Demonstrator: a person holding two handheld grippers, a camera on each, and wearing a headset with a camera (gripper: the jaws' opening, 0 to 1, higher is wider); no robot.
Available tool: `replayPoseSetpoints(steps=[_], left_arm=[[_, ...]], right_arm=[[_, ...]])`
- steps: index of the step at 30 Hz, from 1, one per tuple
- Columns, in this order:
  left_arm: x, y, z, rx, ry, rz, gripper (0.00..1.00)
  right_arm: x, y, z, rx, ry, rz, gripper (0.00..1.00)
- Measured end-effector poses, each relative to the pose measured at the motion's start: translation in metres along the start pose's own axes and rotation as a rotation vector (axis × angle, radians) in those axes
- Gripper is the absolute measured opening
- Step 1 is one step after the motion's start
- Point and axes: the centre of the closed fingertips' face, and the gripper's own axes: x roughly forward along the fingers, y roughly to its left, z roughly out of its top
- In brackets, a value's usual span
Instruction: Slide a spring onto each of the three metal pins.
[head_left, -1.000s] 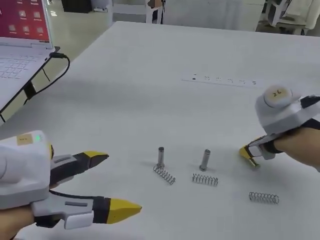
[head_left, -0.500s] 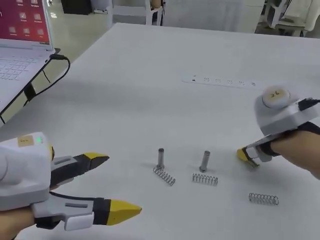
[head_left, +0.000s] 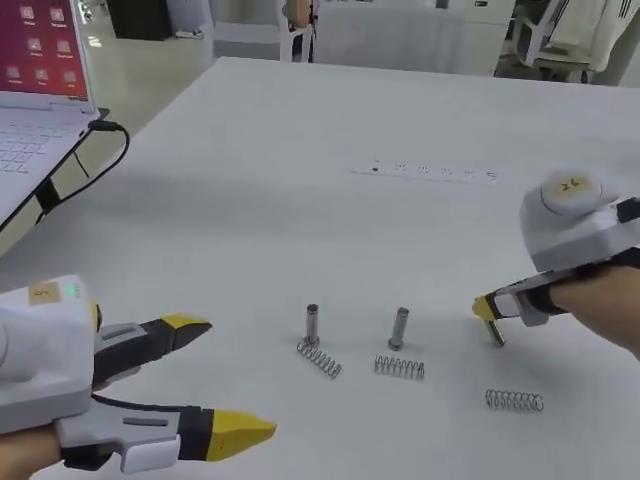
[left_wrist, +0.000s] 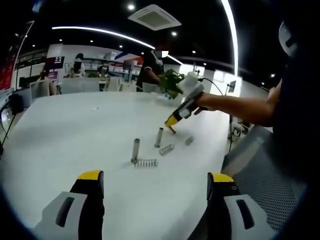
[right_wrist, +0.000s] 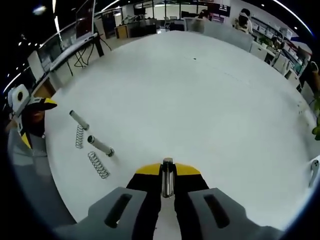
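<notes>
Looks down on a white counter (head_left: 300, 200). Shows two metal pins standing upright side by side, near each other: first pin (head_left: 312, 325) (left_wrist: 135, 150) (right_wrist: 79, 120) and second pin (head_left: 399, 328) (left_wrist: 159, 136) (right_wrist: 100, 145). Shows first spring (head_left: 319, 358) (left_wrist: 145, 163) (right_wrist: 79, 136) lying flat just beside the foot of the first pin, and second spring (head_left: 399, 367) (left_wrist: 166, 149) (right_wrist: 98, 165) flat just in front of the second pin. Shows third spring (head_left: 514, 401) (left_wrist: 189, 141) lying alone, farther right. No spring on any pin.

At lower left, shows the left tool (head_left: 220, 378) (left_wrist: 155, 195), yellow-tipped jaws spread wide and holding nothing, pointed toward the pins but well apart from them.

At right, shows the right tool (head_left: 490, 312) (right_wrist: 167, 170) raised above the counter, jaws pressed together on the third pin (head_left: 497, 335) (right_wrist: 167, 182), which pokes out past the tips and hangs clear of the surface, above and beyond the third spring.

Farther back, shows a power strip (head_left: 432, 171) set into the counter, and a laptop (head_left: 30, 90) at far left.
</notes>
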Motion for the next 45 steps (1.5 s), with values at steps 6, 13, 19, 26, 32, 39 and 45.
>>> replayPoseSetpoints(steps=[6, 13, 19, 26, 32, 39, 45], left_arm=[[0.000, -0.001, 0.000, 0.003, 0.001, -0.004, 0.81], [0.001, -0.002, 0.001, 0.008, 0.003, -0.007, 0.81], [0.001, -0.002, 0.000, 0.011, 0.007, -0.008, 0.81], [0.001, -0.002, 0.000, 0.011, 0.006, -0.006, 0.81], [0.001, -0.003, -0.001, 0.011, 0.007, -0.006, 0.81], [0.001, -0.003, -0.001, 0.009, 0.009, -0.008, 0.81], [0.001, -0.003, -0.001, 0.010, 0.010, -0.009, 0.81]], right_arm=[[-0.009, 0.004, -0.003, -0.014, -0.017, -0.006, 0.06], [-0.013, 0.007, -0.005, -0.022, -0.034, 0.001, 0.06], [-0.016, 0.009, -0.006, -0.028, -0.044, 0.001, 0.06], [-0.019, 0.012, -0.010, -0.040, -0.045, 0.000, 0.06], [-0.022, 0.012, -0.014, -0.041, -0.041, 0.002, 0.06], [-0.024, 0.013, -0.019, -0.050, -0.039, 0.007, 0.06], [-0.023, 0.015, -0.018, -0.068, -0.034, 0.011, 0.06]])
